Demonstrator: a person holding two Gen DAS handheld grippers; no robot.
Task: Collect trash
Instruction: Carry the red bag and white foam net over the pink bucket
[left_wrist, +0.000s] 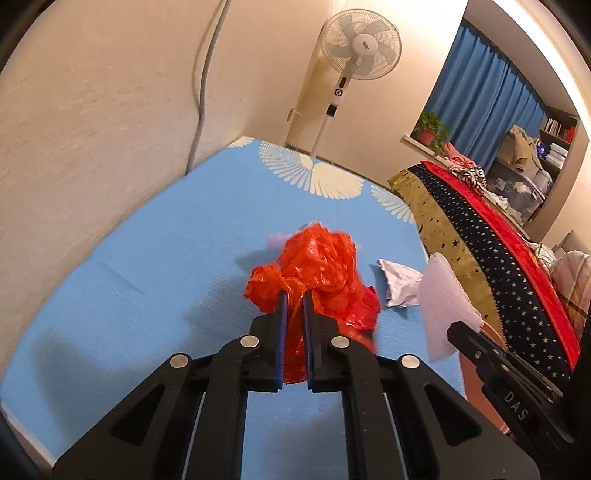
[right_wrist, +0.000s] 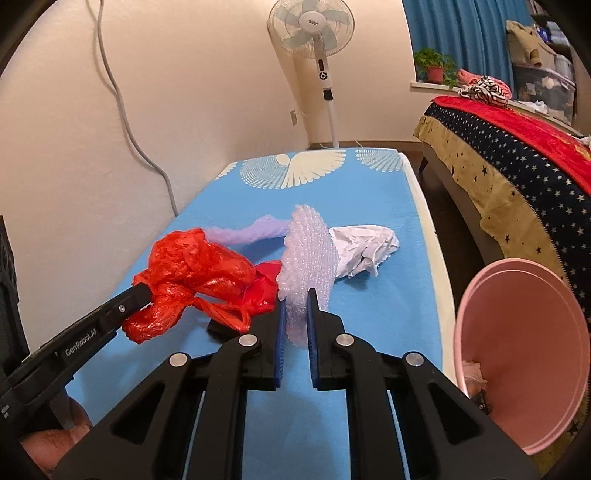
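Observation:
My left gripper (left_wrist: 294, 295) is shut on a crumpled red plastic bag (left_wrist: 317, 266) and holds it above the blue table cover (left_wrist: 147, 266). The bag also shows in the right wrist view (right_wrist: 195, 269), with the left gripper (right_wrist: 142, 291) at its left end. My right gripper (right_wrist: 295, 299) is shut on a sheet of bubble wrap (right_wrist: 308, 254), also seen in the left wrist view (left_wrist: 447, 306). A crumpled white paper (right_wrist: 364, 249) lies on the cover behind it, also in the left wrist view (left_wrist: 399, 284). A pink bin (right_wrist: 524, 332) stands right of the table.
A pale lilac foam strip (right_wrist: 251, 230) lies on the cover behind the bag. A standing fan (right_wrist: 314, 29) is beyond the table's far end. A bed with a starred blanket (right_wrist: 517, 166) is to the right. A wall with a cable (right_wrist: 122, 103) runs along the left.

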